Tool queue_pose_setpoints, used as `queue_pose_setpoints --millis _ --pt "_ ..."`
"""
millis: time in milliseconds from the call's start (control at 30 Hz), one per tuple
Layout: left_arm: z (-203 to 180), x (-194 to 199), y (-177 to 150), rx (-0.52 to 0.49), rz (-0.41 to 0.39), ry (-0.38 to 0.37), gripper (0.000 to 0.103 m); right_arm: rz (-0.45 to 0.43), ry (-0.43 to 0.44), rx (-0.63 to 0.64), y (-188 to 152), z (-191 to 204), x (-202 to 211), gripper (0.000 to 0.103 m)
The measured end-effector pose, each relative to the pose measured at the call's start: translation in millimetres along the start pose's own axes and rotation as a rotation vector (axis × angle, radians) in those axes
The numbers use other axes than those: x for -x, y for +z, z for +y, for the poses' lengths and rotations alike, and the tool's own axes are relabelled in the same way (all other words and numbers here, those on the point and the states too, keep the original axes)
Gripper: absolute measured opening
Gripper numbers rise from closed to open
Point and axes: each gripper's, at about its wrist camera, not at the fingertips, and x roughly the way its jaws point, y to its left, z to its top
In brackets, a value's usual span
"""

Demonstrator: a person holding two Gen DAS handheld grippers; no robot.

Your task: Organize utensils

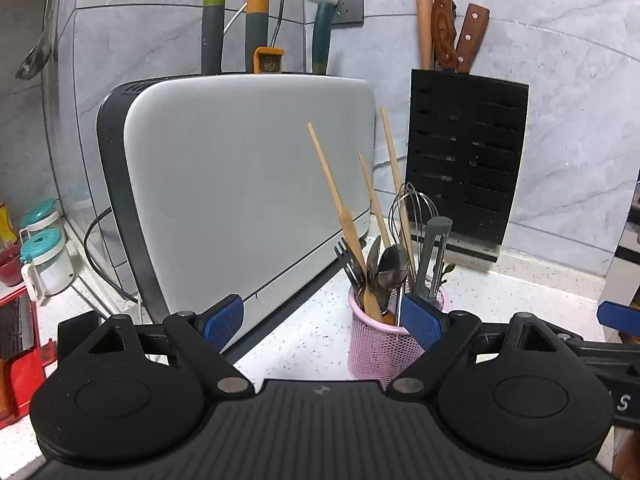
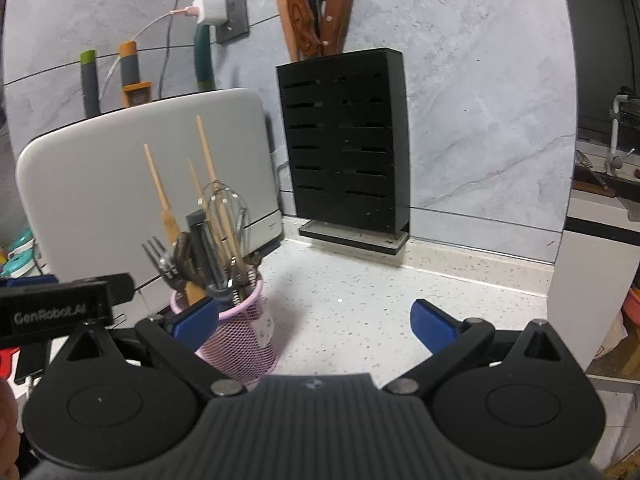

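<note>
While the pink mesh holder (image 2: 240,340) stands full of utensils on the speckled counter (image 2: 360,288), the left gripper (image 1: 322,318) and right gripper (image 2: 316,320) both gape wide, holding nothing.

A pink mesh utensil holder (image 1: 374,350) stands on a white speckled countertop (image 2: 360,288) before a grey marbled wall (image 2: 480,120). Behind it sit a white, black-edged toaster (image 1: 240,192) and a black slotted knife block (image 2: 344,140) bearing brown wooden-handled knives (image 2: 320,20). Both grippers carry blue finger pads (image 1: 420,318) on black frames.
</note>
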Motion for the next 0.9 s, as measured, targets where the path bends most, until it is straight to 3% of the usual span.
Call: queue_pose_setpoints --millis 900 --pt "-8.5 -3.3 -0.6 -0.030 0.009 0.011 0.103 0.008 -0.006 0.001 -1.7 1.1 0.0 0.100"
